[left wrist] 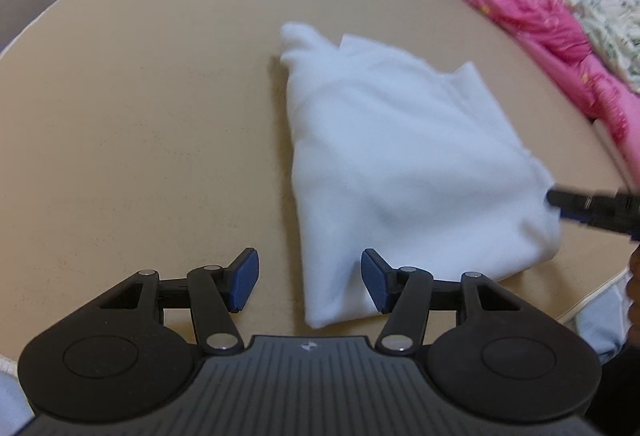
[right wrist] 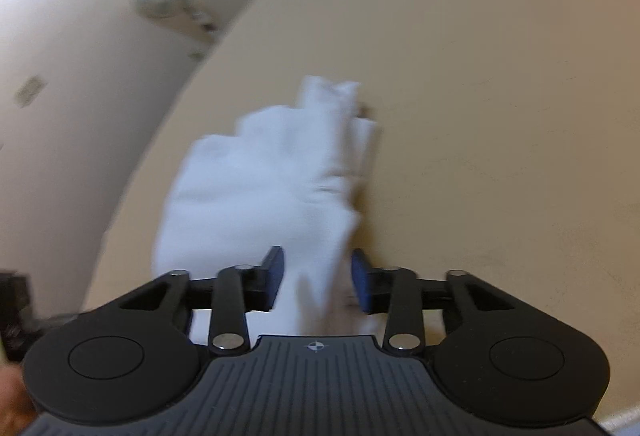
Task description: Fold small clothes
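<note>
White garment lies folded on the tan desk, both tongs spread apart.

Left wrist view: left tongs hover open at the cloth's near corner; pink bedding lies beyond the desk. Right wrist view, blurred: right tongs gape around the cloth's edge, not clamped.
</note>
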A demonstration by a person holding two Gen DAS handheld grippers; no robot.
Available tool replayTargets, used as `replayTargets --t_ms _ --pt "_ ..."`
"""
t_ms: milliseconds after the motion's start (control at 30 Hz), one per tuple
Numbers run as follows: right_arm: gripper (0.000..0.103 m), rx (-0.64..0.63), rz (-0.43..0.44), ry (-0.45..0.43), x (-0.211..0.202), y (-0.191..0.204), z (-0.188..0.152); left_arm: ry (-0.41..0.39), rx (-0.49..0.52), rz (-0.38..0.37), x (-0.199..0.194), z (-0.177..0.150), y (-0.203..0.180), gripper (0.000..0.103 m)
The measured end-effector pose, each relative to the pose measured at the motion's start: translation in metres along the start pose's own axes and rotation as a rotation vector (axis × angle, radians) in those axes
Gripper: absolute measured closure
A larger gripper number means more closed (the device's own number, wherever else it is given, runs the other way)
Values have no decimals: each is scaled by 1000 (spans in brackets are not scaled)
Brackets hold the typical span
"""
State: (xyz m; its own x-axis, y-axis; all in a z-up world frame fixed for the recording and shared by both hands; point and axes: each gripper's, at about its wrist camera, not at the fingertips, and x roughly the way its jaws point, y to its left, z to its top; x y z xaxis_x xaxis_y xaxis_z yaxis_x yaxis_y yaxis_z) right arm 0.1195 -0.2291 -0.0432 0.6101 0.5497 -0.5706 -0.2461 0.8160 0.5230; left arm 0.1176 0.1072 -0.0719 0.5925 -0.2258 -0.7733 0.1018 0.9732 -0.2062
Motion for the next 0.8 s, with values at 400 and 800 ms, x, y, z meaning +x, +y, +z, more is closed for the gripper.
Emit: replayTargets --t_ms 400,800 --pt "71 2 -213 73 -24 -3 -35 -63 158 103 -27 -21 -9 16" --pt "46 -217 -343 -256 -90 64 -80 -395 154 176 -138 -58 -61 11"
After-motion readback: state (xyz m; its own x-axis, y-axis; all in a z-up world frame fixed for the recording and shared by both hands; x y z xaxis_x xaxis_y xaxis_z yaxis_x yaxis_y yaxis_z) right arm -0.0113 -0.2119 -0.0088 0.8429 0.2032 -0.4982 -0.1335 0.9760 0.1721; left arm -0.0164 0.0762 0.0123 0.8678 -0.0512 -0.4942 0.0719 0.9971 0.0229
